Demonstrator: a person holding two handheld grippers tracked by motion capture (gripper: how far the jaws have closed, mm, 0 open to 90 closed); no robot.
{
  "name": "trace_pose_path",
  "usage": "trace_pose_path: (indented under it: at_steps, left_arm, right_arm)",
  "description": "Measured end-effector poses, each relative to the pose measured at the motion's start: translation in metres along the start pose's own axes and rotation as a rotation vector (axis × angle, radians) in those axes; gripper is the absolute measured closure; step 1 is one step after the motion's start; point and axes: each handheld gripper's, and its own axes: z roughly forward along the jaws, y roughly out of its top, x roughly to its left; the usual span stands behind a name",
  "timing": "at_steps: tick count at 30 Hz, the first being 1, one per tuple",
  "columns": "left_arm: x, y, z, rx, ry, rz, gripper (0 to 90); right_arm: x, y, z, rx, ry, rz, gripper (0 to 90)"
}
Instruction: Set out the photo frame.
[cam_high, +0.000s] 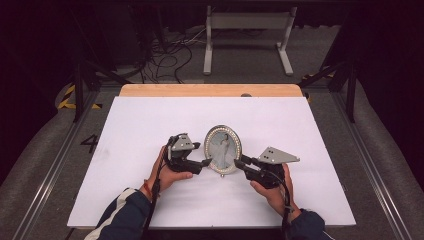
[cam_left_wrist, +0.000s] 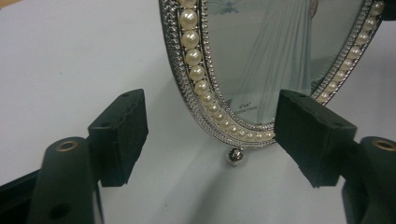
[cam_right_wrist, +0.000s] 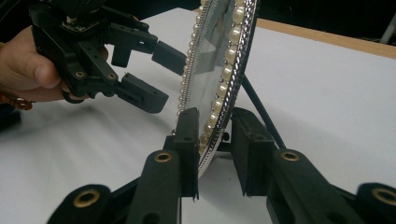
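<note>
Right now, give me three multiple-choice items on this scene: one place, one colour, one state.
1. Where does the oval silver-rimmed picture frame stand on the white table?
A) between the left gripper and the right gripper
B) at the far wooden edge
C) left of both grippers

2. What colour are the round beads along its rim?
A) red
B) pearl white
C) black

3. How do the left gripper's fingers stand?
A) shut on the frame
B) shut on nothing
C) open

1 A: the high view shows a gripper at each side.
2 B: the left gripper view shows them up close.
3 C: a wide gap lies between them.
</note>
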Motion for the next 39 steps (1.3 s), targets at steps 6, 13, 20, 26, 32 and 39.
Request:
trace_pose_path:
  at_steps: [6,13,20,26,32,39]
  left_arm:
    - [-0.0004,0.0027,0.0011,-0.006,-0.007,-0.004,32.9]
    - [0.0024,0.0027,0.0048,-0.002,-0.008,-0.028,30.6]
    - [0.001,0.0062,0.0082,-0.002,-0.029,-0.02,30.6]
    - [-0.0012,0.0077,0.0093,-0.001,-0.06,-0.014,31.6]
    - [0.0,0.0058,0.0063,-0.004,-0.061,-0.021,39.2]
    - [-0.0015,0.0031,0.0018,-0.002,-0.058,-0.008,45.8]
  right_arm:
    - [0.0008,0.0003,0.0009,-0.002,-0.003,-0.007,75.4]
    - [0.0012,0.0004,0.0016,0.001,-0.008,-0.016,75.7]
    - [0.0016,0.0009,0.0023,0.002,-0.009,-0.022,75.9]
    - [0.0011,0.001,0.0023,0.003,-0.007,-0.024,75.9]
    - [0.0003,0.001,0.0024,0.004,-0.006,-0.024,76.2]
    - [-0.003,0.0008,0.0026,0.009,-0.016,-0.009,76.3]
